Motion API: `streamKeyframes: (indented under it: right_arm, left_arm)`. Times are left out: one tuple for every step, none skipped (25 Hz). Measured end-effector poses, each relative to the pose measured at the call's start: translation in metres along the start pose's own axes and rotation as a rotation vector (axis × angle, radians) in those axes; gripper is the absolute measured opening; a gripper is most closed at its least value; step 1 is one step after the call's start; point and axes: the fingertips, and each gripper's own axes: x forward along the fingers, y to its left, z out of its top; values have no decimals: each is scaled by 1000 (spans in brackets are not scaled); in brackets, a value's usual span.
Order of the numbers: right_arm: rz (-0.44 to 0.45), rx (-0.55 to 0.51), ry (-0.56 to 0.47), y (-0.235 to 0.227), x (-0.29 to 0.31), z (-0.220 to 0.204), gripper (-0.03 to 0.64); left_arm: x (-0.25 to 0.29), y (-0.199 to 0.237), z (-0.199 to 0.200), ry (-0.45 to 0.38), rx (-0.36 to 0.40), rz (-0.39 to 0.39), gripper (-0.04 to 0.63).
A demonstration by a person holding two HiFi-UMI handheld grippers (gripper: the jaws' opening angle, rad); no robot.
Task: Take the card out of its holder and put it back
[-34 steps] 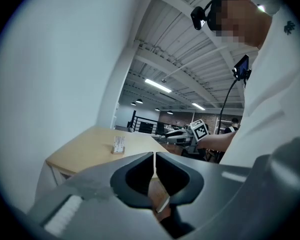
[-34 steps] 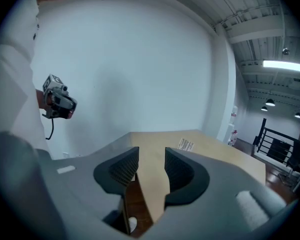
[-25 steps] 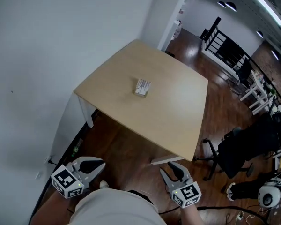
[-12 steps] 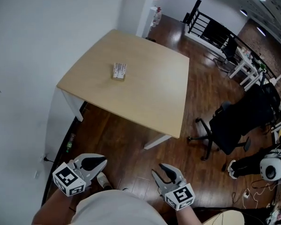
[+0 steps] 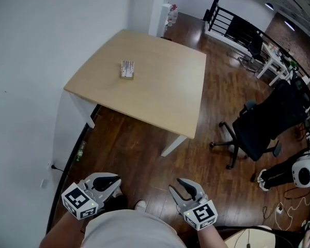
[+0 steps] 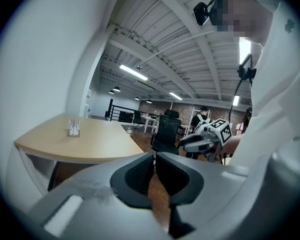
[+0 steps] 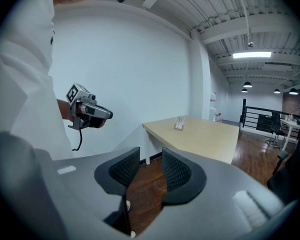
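- Plainly, the card (image 5: 126, 67) stands upright in its holder (image 5: 127, 76) on the table (image 5: 165, 102), toward the table's far-left part. A card seated like this fits both a card waiting to be lifted out and one already put back; these views don't settle which.
- Both grippers are held low and close to the person's body, well apart from the table, with bare wooden floor between.
- From the grippers the holder lies far ahead and a little left. It sits almost straight beyond the left gripper (image 5: 115, 180), so I judge that hand the nearer; the right gripper (image 5: 176, 186) would have to cross leftward.
- In the head view the holder's long axis runs roughly near to far, so the card comes edge-on from this side.
- The left gripper's jaws are drawn together, nothing between them.
- The right gripper's jaws stand apart with only floor showing in the gap; they have just been closing.
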Motion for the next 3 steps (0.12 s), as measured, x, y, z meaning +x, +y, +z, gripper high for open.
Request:
streamKeyframes:
  right_arm:
    - [5,-3,1,0,-5,-4,144]
    - [9,-5,1,0,-11,-9,144]
    - [14,-6,1,1,-16,-13,144]
  left_arm:
    - [1,-7,-4,2,-4,6,18]
    - [2,-15,-8,4,-8,11,18]
    - [3,-22,-12,7,-12,16,18]
